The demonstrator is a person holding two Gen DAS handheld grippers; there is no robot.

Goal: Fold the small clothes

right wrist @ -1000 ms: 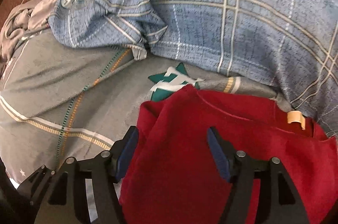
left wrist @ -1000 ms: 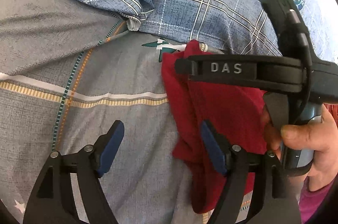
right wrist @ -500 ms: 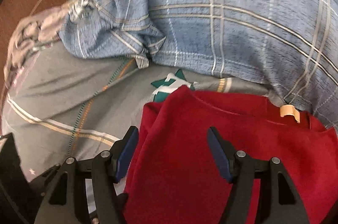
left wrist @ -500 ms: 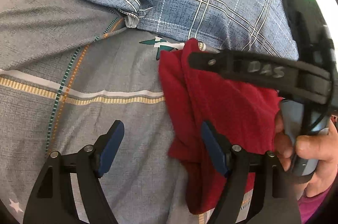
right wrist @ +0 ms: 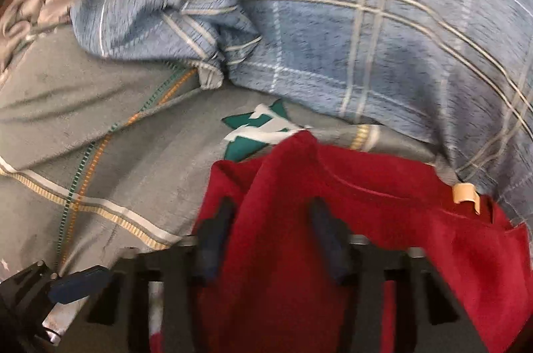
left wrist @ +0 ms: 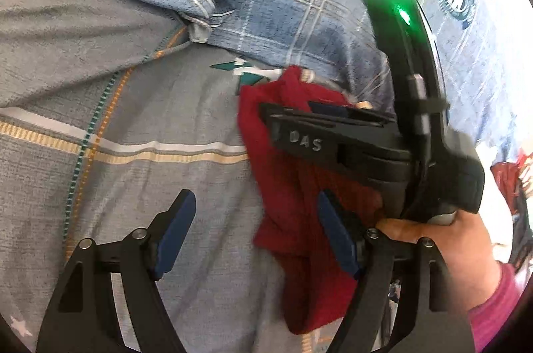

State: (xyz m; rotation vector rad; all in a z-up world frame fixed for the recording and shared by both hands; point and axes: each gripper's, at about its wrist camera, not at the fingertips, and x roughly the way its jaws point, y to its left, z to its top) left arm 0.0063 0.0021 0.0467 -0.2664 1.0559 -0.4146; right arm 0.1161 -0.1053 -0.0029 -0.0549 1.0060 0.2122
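While the red garment (right wrist: pixel 299 253) lies bunched on the grey bedsheet (left wrist: pixel 116 86), it sits directly under and ahead of the right gripper (right wrist: pixel 271 239), whose jaws stand apart with cloth between and around them; whether they pinch anything I cannot tell through the blur. Off to its left, the left gripper (left wrist: pixel 256 233) hangs wide open and empty, only its right finger (left wrist: pixel 336 239) over the garment's near edge. So the right tool is nearer. The cloth's long axis runs away from the left gripper, toward the blue plaid quilt (right wrist: pixel 366 20). It looks soft, ribbed, crumpled, with a tan neck tag (right wrist: pixel 464 191).
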